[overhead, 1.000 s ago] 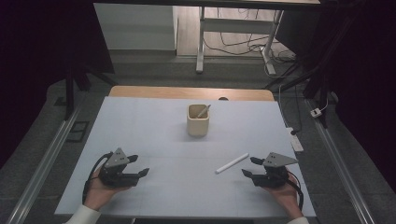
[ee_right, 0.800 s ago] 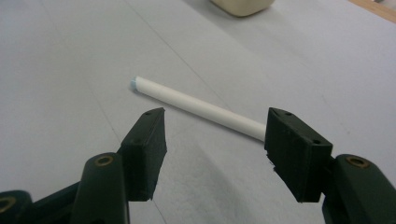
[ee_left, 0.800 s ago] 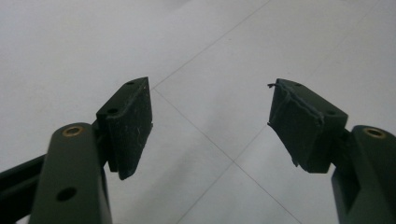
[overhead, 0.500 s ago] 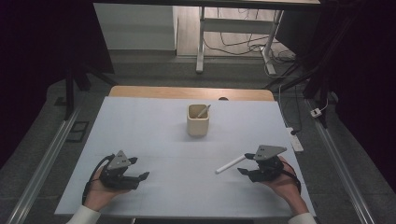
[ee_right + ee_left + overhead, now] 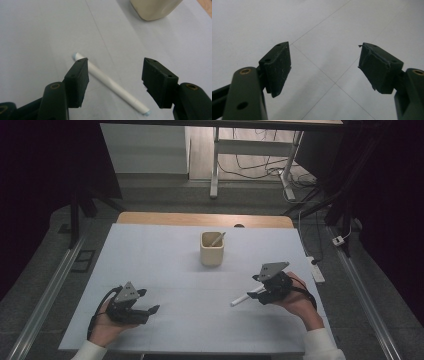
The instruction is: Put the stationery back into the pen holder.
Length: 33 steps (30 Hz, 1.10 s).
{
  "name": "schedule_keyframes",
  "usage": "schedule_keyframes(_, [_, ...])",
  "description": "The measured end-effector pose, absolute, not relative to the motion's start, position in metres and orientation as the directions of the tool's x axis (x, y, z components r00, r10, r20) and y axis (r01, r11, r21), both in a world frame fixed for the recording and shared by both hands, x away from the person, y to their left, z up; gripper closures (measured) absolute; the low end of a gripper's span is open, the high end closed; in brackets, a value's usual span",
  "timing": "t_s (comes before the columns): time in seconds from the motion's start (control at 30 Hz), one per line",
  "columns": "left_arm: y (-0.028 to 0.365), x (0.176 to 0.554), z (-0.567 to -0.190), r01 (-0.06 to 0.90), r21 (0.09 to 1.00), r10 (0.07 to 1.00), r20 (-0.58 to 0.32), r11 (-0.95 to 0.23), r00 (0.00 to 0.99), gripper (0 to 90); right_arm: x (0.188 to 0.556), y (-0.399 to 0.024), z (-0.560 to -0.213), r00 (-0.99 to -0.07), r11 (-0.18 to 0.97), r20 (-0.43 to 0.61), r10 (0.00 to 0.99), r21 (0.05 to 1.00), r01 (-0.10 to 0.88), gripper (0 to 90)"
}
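Right hand-held gripper (image 5: 113, 82) hovers with its jaws apart over the slim white plastic marker pen (image 5: 110, 85), which lies flat on the pale grey tabletop (image 5: 165, 270) at lower right of the high view, below the cream square pen cup (image 5: 212, 249). Left hand-held gripper (image 5: 324, 70), at lower left, has just been opening with nothing between its jaws. Light, stiff and smooth, the pen would likely roll or slip, so a pinch across its mid-barrel seems safest.

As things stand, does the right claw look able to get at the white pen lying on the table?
Probably yes. The right claw hangs just above the white pen with its jaws open and nothing between them; the pen lies alone on the table, apart from the cup.
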<state>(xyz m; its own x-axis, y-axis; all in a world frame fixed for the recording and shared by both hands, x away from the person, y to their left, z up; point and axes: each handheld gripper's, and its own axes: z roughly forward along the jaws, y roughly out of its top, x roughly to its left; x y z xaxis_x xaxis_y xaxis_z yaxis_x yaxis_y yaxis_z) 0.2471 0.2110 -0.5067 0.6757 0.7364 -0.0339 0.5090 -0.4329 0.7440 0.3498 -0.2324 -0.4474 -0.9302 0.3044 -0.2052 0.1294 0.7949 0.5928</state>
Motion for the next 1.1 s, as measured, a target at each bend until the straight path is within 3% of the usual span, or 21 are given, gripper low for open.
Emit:
schedule_keyframes(0.63, [0.210,0.248,-0.512,0.511,0.736,0.732,-0.031,-0.444,0.681,25.7,0.367,-0.208,-0.473,-0.974,0.885,-0.178,0.142,0.463,0.045,40.6])
schedule_keyframes(1.1, [0.208,0.246,-0.513,0.490,0.750,0.727,-0.018,-0.444,0.686,25.8,0.372,-0.203,-0.489,-0.987,0.914,-0.136,0.084,0.406,0.022,42.8])
